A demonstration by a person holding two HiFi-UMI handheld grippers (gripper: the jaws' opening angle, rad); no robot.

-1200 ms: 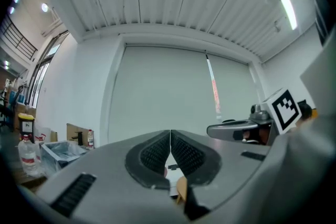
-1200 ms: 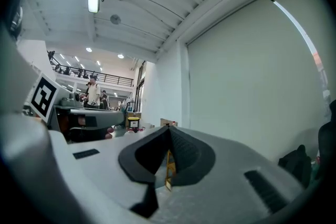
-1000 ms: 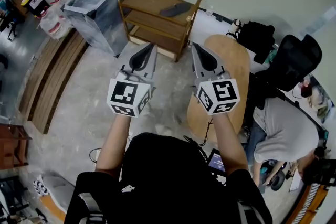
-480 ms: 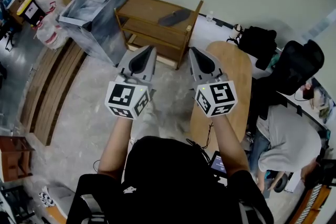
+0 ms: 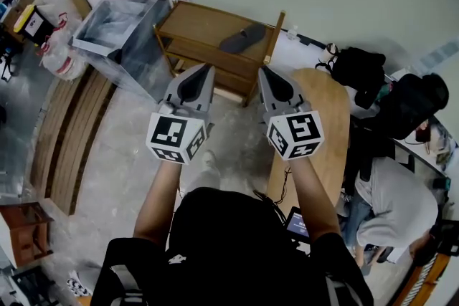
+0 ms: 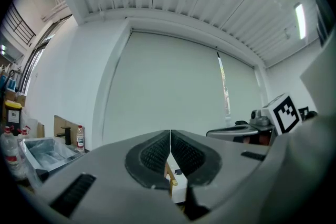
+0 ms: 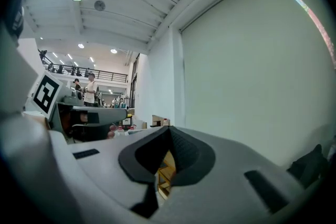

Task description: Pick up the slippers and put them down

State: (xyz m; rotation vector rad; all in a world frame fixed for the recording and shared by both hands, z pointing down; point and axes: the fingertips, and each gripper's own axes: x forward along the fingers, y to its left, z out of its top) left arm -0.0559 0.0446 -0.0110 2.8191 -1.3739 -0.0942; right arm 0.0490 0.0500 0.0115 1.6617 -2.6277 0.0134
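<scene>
Head view, looking steeply down: a person in a black top holds two grey two-jaw tongs out level toward a low open wooden shelf rack. The left gripper & right gripper are side by side in front of the rack, not touching it. Both have jaws pressed fully together w/ nothing btwn them. One flat dark grey slipper lies on the rack's top shelf, toward its right end near the upright corner post. No 2nd slipper is visible. Left of the rack is a grey plastic-wrapped bin; right of the rack, an oval wooden board lies on the floor. Likely risks: shut jaws must open before arriving, or they'll shove the slipper back along the shelf. The right gripper could knock the post. A thin, floppy sole pinched at one edge may droop & slip out.
</scene>
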